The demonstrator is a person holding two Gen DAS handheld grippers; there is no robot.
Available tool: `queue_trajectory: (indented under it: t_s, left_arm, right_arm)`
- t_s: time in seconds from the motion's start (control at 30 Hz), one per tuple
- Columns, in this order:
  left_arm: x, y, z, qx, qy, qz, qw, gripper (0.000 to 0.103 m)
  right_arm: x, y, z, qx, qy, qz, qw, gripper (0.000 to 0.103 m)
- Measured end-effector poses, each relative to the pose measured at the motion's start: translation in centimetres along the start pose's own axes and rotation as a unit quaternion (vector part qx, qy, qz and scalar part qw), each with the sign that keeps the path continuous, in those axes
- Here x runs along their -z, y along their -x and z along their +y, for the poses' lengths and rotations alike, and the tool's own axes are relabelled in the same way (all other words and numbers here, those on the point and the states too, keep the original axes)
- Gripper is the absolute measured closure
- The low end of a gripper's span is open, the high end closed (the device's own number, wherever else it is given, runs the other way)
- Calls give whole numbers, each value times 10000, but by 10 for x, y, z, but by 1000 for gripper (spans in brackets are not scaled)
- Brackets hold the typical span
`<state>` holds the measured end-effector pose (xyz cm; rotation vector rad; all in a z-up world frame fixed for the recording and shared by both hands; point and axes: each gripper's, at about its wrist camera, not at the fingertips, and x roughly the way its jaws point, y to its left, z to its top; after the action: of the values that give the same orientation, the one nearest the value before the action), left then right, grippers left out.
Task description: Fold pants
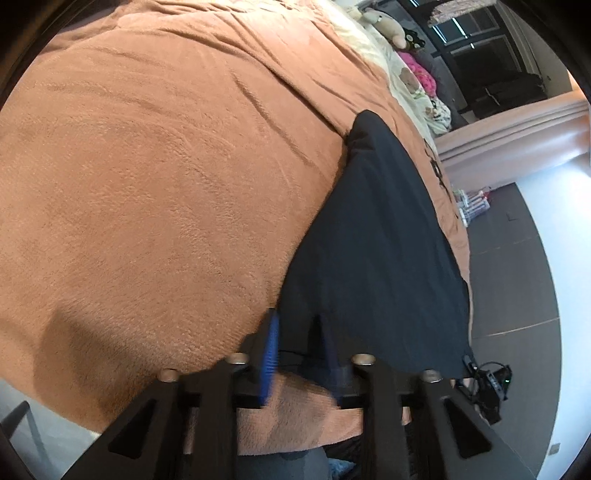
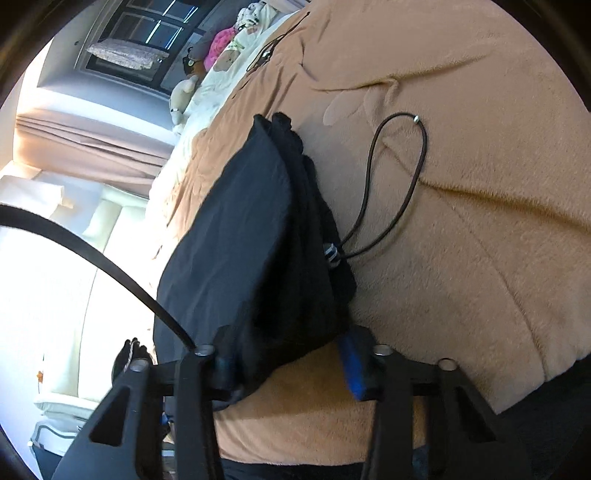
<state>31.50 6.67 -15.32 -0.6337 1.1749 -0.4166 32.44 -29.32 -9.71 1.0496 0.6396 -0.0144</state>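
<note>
Pants (image 2: 251, 236), dark, thin and limp on the bed (image 1: 147, 166), look light and best pinched at near-edge corners, where each hand-held gripper, left (image 1: 295, 332) and right (image 2: 288, 365), is nearly closed on cloth.

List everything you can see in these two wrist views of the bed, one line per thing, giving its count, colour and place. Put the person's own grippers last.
pants: one pair, black, lying lengthwise on the blanket near the bed's edge.
drawstring: one, dark with a metal tip, looped on the blanket beside the pants.
blanket: one, orange-brown and fleecy, covering the bed.
quilt: one, cream, at the far end of the bed.
stuffed toy: one, beige, on the quilt.
pink cloth: one, bright pink, beside the quilt.
curtain: one, pinkish, beyond the bed.
left gripper: black with blue pads, at the pants' near end.
right gripper: black with blue pads, pants fabric between its fingers.
</note>
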Motion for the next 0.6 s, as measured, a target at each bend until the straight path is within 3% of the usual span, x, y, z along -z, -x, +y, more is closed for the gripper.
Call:
queue_trajectory:
  t_s: [0.07,0.13,0.3,0.6]
  left_arm:
    - [2,5,-4,45,-6,-82,10000,96]
    - [6,12,-11,23,-67,-158,9999,98]
    - [20,30,-25,-28,-130,-241,9996,99]
    - [48,48,-20,-34,-28,-306,9995,99]
  right_arm:
    - [-1,0,8,-11,163,-34,9999,84]
    - [3,0,21,35,343,-56,9994,86]
    - [4,-2,46,169,646,-97,9977,88]
    - [9,2,42,460,780,62,9959,88]
